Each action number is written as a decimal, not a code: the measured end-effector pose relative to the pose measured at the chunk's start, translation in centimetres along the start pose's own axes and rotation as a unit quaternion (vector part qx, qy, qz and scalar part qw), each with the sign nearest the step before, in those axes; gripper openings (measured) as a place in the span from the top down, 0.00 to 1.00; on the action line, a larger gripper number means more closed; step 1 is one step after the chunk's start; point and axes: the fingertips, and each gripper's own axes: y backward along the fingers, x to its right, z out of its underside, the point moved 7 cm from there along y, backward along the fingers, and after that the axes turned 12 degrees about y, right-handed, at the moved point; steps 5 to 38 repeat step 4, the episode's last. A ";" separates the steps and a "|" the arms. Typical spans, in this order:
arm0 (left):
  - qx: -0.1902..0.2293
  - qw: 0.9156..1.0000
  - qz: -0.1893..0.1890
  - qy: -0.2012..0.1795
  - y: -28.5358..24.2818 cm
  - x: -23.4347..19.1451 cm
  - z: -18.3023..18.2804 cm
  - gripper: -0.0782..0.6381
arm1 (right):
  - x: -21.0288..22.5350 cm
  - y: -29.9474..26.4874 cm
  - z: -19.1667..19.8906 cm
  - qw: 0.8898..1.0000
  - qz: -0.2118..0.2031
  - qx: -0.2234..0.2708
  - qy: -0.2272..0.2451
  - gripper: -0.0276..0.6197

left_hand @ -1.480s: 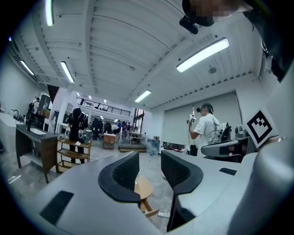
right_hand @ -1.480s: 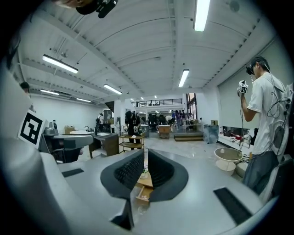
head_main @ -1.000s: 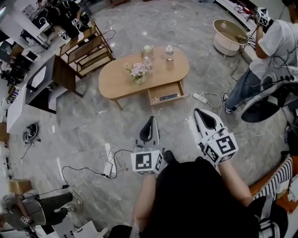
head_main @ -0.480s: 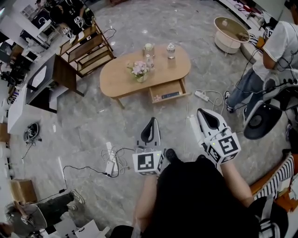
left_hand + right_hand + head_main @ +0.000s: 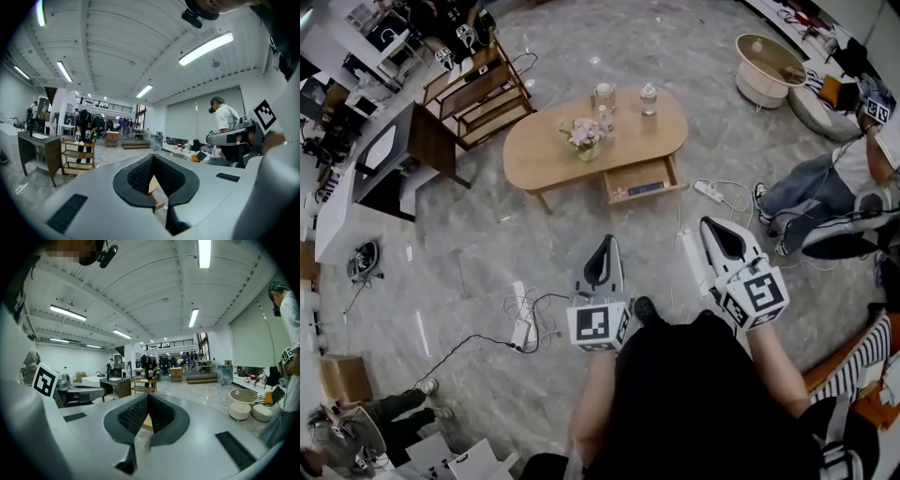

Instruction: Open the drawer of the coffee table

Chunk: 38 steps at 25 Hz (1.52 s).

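The oval wooden coffee table stands on the grey floor ahead of me. Its drawer is pulled out toward me, with a dark flat object inside. A flower pot, a glass jar and a bottle sit on top. My left gripper and right gripper hover well short of the table, both shut and holding nothing. In the left gripper view a sliver of the table shows between the jaws; in the right gripper view the table shows the same way.
A wooden shelf rack and a dark desk stand at the left. A round white table is at the back right. A seated person is at the right. Power strips and cables lie on the floor.
The view has shifted slightly, so the table sits a bit higher and to the right. The person at the right went from standing bent over to sitting low. Both grippers stay put and shut.
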 end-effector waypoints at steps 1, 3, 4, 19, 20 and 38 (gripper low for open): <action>0.000 1.000 0.001 0.000 0.1 0.0 0.0 0.87 | -0.1 0.0 0.0 1.000 0.000 0.000 0.002 0.94; 0.001 1.000 0.004 -0.001 0.1 -0.1 0.1 0.87 | -0.1 0.0 0.0 1.000 0.001 0.001 0.004 0.94; 0.001 1.000 0.006 -0.002 0.2 -0.1 0.1 0.87 | -0.2 0.0 0.0 1.000 0.001 0.001 0.005 0.94; 0.001 1.000 0.006 -0.002 0.2 -0.1 0.1 0.87 | -0.2 0.0 0.0 1.000 0.001 0.001 0.005 0.94; 0.001 1.000 0.006 -0.002 0.2 -0.1 0.1 0.87 | -0.2 0.0 0.0 1.000 0.001 0.001 0.005 0.94; 0.001 1.000 0.006 -0.002 0.2 -0.1 0.1 0.87 | -0.2 0.0 0.0 1.000 0.001 0.001 0.005 0.94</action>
